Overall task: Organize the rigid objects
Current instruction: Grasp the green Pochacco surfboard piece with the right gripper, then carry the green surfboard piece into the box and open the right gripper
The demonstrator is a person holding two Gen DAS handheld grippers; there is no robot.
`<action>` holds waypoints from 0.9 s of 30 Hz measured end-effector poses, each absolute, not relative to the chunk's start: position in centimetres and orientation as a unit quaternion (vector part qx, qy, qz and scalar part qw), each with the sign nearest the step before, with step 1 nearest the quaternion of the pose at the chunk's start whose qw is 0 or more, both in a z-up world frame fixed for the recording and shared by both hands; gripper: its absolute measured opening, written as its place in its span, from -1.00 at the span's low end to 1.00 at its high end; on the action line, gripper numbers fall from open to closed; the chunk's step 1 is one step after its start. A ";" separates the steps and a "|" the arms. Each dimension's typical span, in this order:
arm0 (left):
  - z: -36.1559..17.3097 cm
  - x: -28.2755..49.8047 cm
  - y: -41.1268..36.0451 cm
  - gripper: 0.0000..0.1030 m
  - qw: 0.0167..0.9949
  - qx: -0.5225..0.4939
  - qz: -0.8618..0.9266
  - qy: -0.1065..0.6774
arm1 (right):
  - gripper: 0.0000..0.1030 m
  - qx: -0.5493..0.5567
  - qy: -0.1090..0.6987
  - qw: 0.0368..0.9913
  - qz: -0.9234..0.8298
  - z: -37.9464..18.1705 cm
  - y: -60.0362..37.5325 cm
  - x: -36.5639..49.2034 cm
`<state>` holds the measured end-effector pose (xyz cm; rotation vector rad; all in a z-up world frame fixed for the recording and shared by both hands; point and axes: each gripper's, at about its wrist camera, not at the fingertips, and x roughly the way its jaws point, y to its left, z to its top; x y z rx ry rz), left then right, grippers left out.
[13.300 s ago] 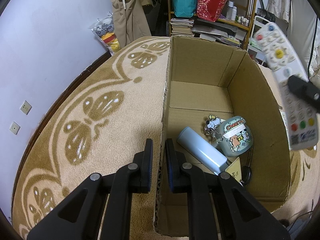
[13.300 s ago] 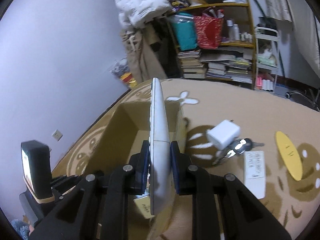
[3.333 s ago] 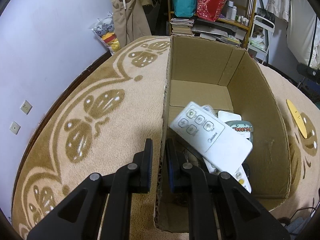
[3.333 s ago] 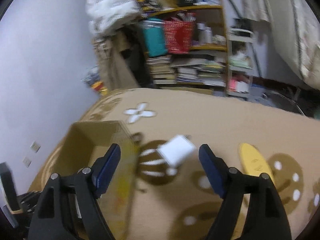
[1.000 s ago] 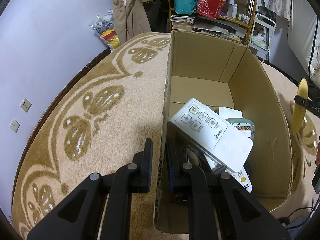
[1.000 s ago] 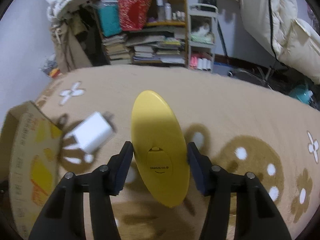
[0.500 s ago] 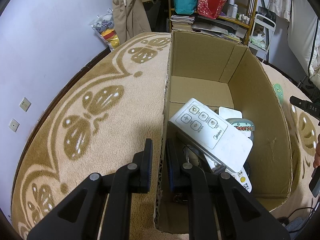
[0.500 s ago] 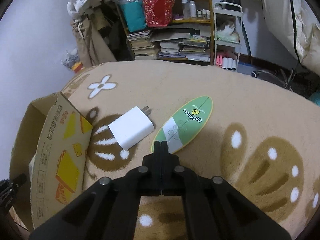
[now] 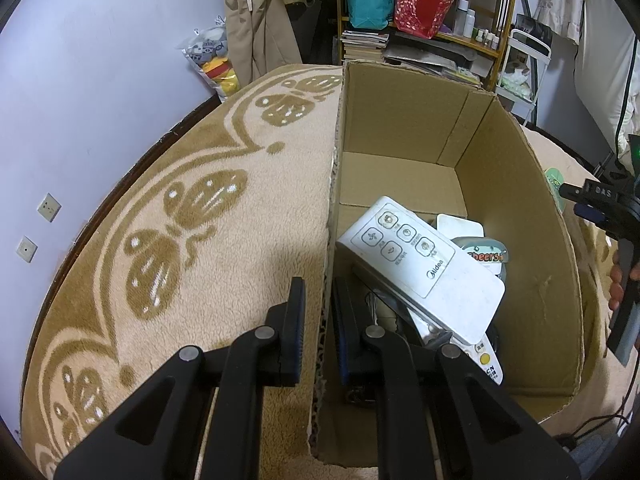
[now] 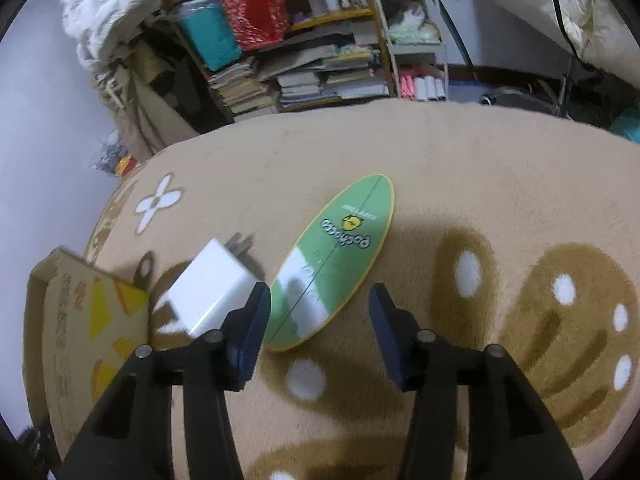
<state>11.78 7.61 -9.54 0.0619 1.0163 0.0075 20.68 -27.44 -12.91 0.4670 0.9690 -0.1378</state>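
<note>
1. Our left tongs [image 9: 319,314] are clamped on the near left wall of the cardboard box [image 9: 536,240], one finger on the outside over the rug [image 9: 180,240] and the other inside the box.
2. Just ahead and to the right of the left tongs, inside the box, we see a white remote [image 9: 420,268] lying tilted on top of the other contents; it has four round buttons near its far end.
3. Beyond that remote, a round tin [image 9: 486,256] with "Cheers" on it and a white flat piece [image 9: 460,226] peek out, and a second remote's end with a yellow button [image 9: 486,360] sticks out beneath, to the right of the left tongs.
4. Our right tongs [image 10: 318,330] stand apart and hold nothing, hovering over the rug.
5. Directly ahead of the right tongs, its near tip between the two fingers, the green oval board [image 10: 332,264] lies flat on the rug, printed face up, with a yellow rim and a white band near the tongs.
6. Just left of the right tongs' left finger, a white charger plug [image 10: 212,288] rests on the rug, its prongs pointing away, close beside the board but not touching it.
7. Farther left of the right tongs we see the outside of the box, with yellow shapes printed on it.
8. Far ahead of both tongs stands a cluttered shelf [image 10: 320,60] of books and bags.
</note>
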 end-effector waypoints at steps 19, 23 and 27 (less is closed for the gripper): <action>-9.6 12.0 7.6 -0.74 0.872 0.027 0.003 0.488 | 0.43 0.205 0.488 0.841 -0.109 -15.4 -26.5 26.1; -9.7 12.1 7.6 -0.74 0.872 0.025 0.002 0.489 | 0.21 0.173 0.484 0.848 -0.134 -15.6 -25.8 26.0; -9.7 12.2 7.6 -0.74 0.872 0.023 0.001 0.488 | 0.20 0.167 0.474 0.852 -0.143 -15.2 -26.0 25.4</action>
